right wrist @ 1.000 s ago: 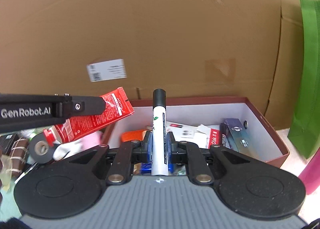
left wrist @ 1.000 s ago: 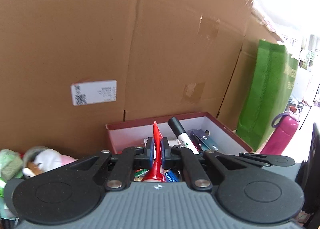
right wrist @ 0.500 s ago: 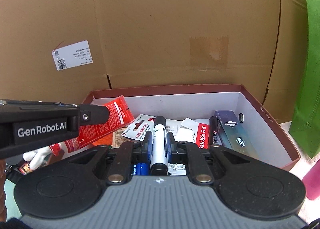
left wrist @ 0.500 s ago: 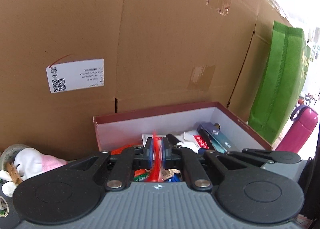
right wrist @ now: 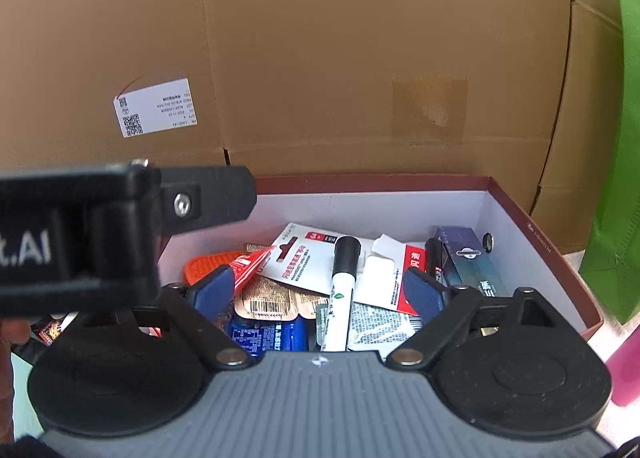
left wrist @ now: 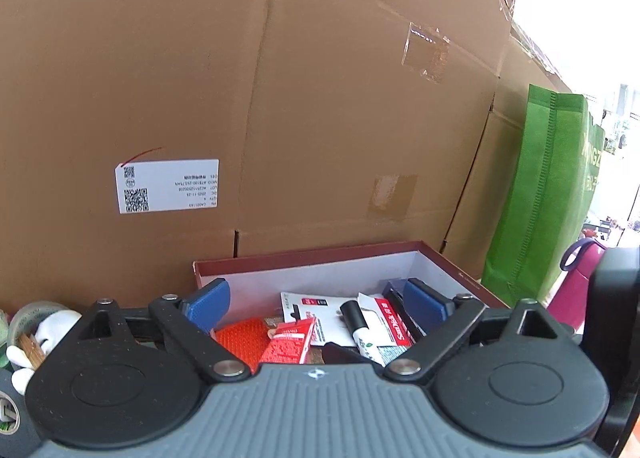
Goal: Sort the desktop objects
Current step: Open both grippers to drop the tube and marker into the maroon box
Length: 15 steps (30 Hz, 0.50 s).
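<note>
A dark-red box with white inside walls (left wrist: 320, 278) (right wrist: 400, 206) holds several small items. My left gripper (left wrist: 318, 304) is open and empty above it; the red tube (left wrist: 290, 342) (right wrist: 250, 268) lies loose in the box. My right gripper (right wrist: 320, 286) is open and empty; the white marker with a black cap (right wrist: 342, 290) (left wrist: 362, 332) lies in the box between its blue pads. The left gripper's black body (right wrist: 120, 226) shows at the left of the right wrist view.
Tall cardboard cartons (left wrist: 280, 98) stand right behind the box. A green bag (left wrist: 548, 194) and a pink bottle (left wrist: 580, 282) stand to the right. A tape roll (left wrist: 28, 318) and a white plush toy (left wrist: 52, 332) lie to the left.
Both grippers have opened. The left one let go of the red tube and the right one let go of the marker; both items now lie in the box.
</note>
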Motion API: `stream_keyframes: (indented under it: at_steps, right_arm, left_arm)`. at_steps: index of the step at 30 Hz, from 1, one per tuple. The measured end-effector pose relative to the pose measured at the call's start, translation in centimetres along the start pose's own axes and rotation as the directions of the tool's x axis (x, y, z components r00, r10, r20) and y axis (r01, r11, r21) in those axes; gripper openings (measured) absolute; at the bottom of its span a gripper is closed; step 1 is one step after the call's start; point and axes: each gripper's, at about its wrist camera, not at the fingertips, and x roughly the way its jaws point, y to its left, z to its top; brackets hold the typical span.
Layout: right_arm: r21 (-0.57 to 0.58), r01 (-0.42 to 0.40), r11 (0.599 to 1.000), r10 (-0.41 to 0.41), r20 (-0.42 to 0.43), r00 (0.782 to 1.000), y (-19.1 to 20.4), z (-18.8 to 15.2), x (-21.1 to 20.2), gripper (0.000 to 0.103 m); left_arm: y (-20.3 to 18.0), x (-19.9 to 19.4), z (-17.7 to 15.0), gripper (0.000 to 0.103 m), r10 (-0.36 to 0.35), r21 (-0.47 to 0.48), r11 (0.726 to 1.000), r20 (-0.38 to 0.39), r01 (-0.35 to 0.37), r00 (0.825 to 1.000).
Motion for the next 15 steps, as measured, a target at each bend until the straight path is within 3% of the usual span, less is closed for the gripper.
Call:
stream_keyframes:
  at_steps: [4, 15]
  right_arm:
    - [0.006, -0.003, 1.000, 0.003, -0.002, 1.000, 0.1, -0.1, -0.4, 0.094]
    - [-0.026, -0.002, 1.000, 0.002, 0.020, 1.000, 1.6, -0.4, -3.1, 0.094]
  left_arm:
    - [0.0, -0.4, -0.3, 0.097, -0.006, -0.023, 1.000, -0.015, 0.006, 1.000]
    - [0.2, -4.0, -1.2, 0.097, -0.010, -0.019, 1.000, 0.025, 0.010, 1.000]
